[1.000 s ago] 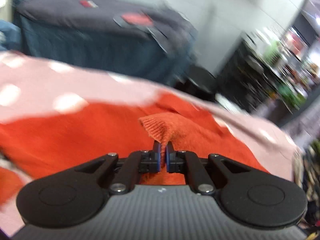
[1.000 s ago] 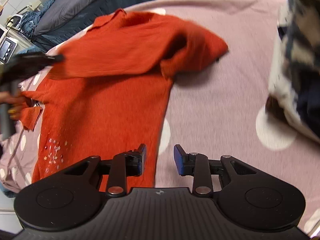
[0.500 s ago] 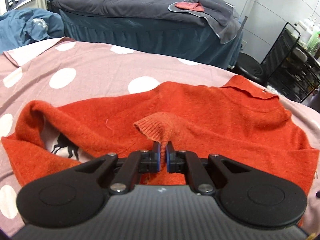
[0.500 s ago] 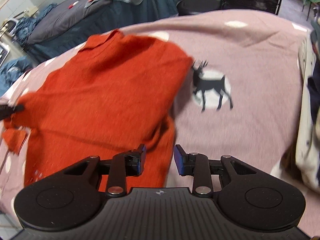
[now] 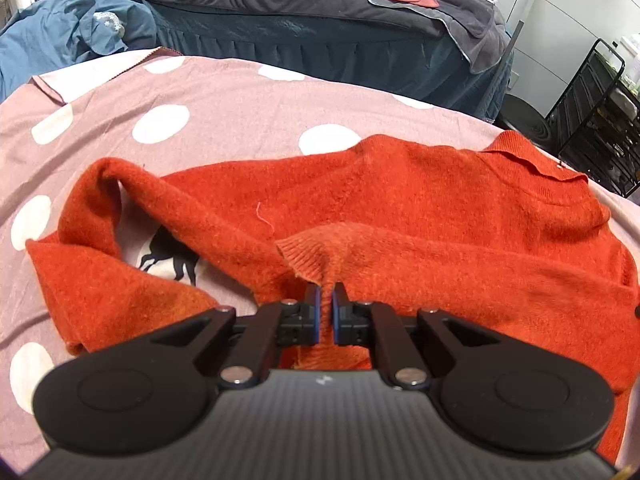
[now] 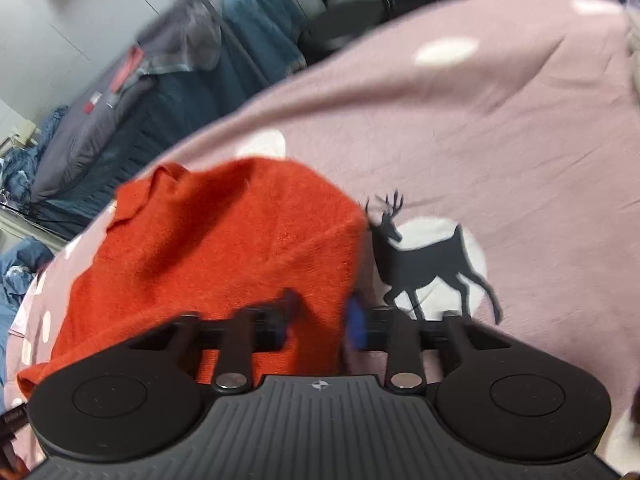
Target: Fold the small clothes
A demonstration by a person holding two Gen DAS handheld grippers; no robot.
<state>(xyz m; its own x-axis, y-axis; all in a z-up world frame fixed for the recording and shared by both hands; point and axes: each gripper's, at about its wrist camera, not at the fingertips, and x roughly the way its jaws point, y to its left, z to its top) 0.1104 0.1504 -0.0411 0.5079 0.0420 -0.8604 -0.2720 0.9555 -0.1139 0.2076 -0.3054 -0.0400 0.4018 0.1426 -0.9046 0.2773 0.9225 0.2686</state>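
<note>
**Both grippers on the orange sweater, left pinching cuff, right closing on edge**

Left gripper (image 5: 326, 304): jaws nearly together, clenched on the ribbed cuff (image 5: 308, 254) of a sleeve, fabric pinched between the blue pads. Cuff stands up from the pads, lifted over the sweater (image 5: 400, 208) body.

Right gripper (image 6: 322, 316): jaws have just been closing, picture blurred; the sweater's right edge (image 6: 320, 280) sits between the fingers, which still stand apart with a gap. Can't tell if the pads press on it yet.

The sweater lies spread on the pink dotted sheet (image 5: 224, 92), collar (image 5: 528, 158) at far right in the left view. Other sleeve (image 5: 112, 216) loops out to the left, a bare patch of sheet with a black print showing inside the loop. In the right view the sweater's edge lies just beside the black deer print (image 6: 424, 256).

Open sheet to the left and beyond the sweater in the left view; open sheet to the right past the deer in the right view. Sheet's far edge drops off before a dark bed (image 5: 320, 12); black rack (image 5: 592, 120) far right.
</note>
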